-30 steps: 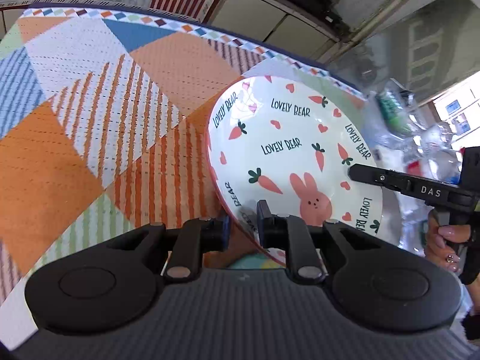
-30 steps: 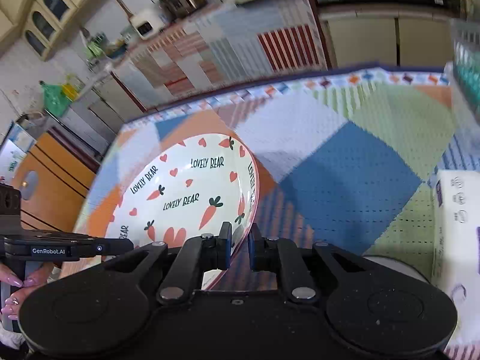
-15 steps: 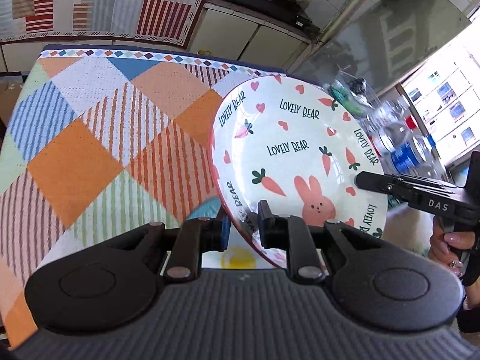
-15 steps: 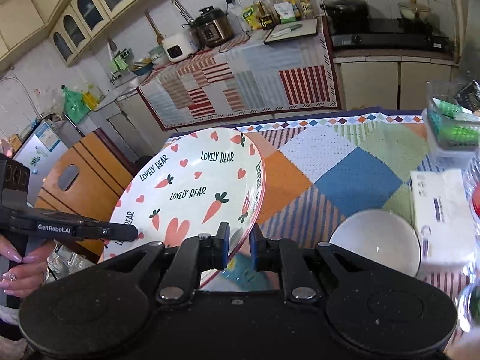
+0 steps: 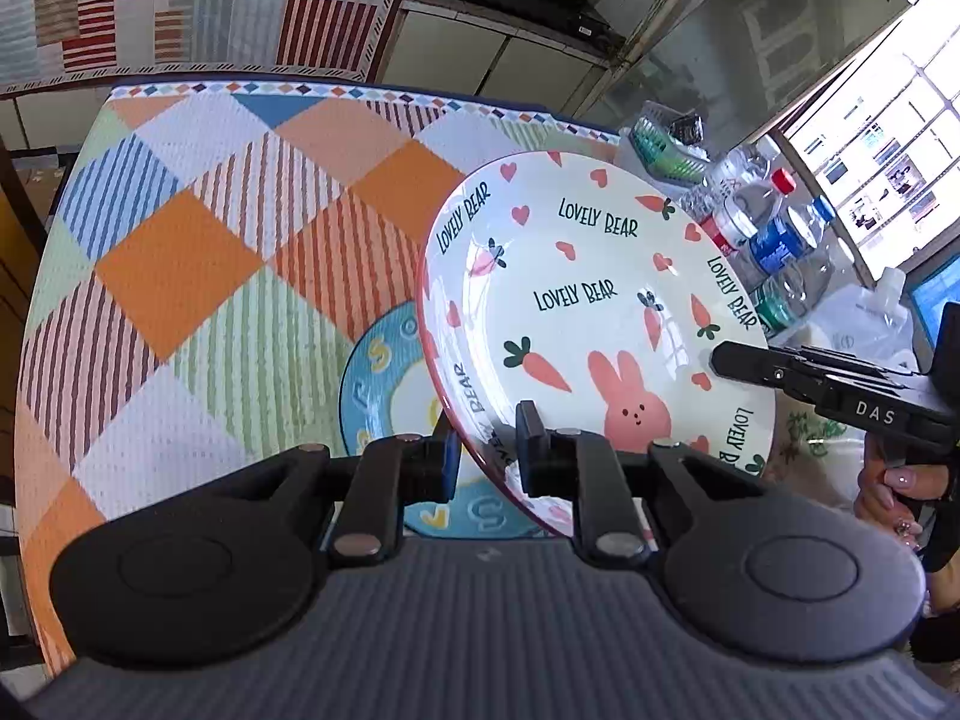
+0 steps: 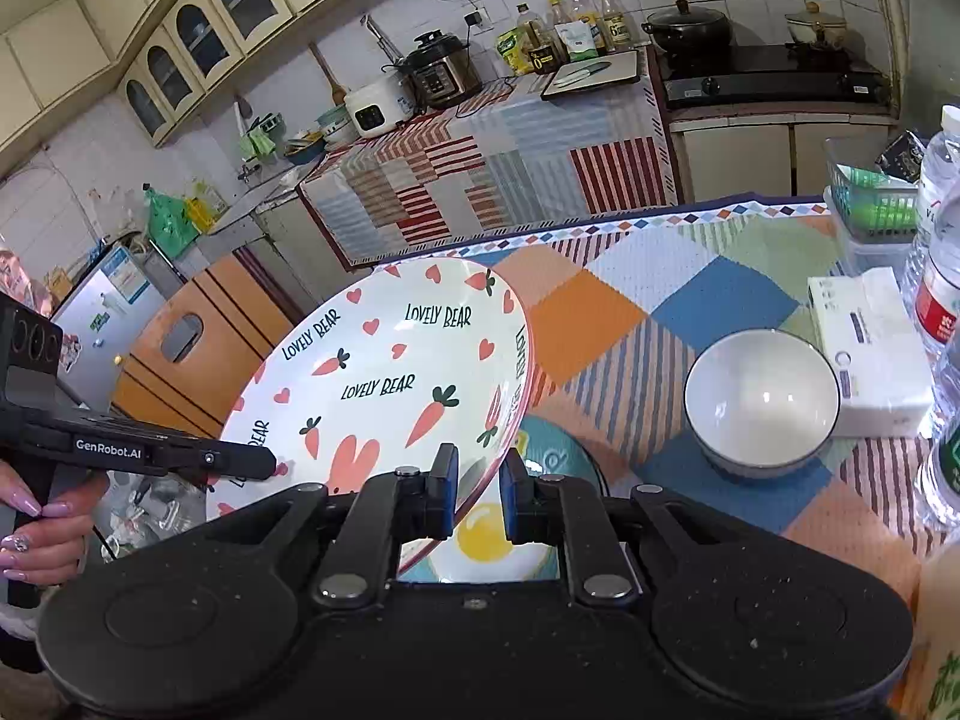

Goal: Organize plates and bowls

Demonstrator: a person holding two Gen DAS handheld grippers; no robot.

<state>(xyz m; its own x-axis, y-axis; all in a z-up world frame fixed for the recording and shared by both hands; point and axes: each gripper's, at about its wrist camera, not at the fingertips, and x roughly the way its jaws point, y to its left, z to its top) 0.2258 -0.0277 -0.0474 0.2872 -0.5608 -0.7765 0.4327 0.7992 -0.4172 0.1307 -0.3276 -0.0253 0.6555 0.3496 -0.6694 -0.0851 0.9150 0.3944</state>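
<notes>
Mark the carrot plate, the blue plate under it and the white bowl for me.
carrot plate (image 5: 576, 300), left wrist view, on its centre lettering.
blue plate (image 5: 372, 378), left wrist view, on its blue rim.
white bowl (image 6: 761, 399), right wrist view, on its inside.

A white plate (image 5: 600, 324) printed with carrots, hearts, a pink rabbit and "LOVELY BEAR" hangs tilted above the table. Under it lies a blue plate (image 5: 384, 384) with a yellow centre. A white bowl (image 6: 761, 402) stands upright to the right.

- Two plates: one carrot plate (image 6: 384, 384), one blue plate (image 5: 384, 384)
- One white bowl (image 6: 761, 402)
- One tissue box (image 6: 867, 348)
- Two grippers, left (image 5: 487, 450) and right (image 6: 478, 495)
</notes>
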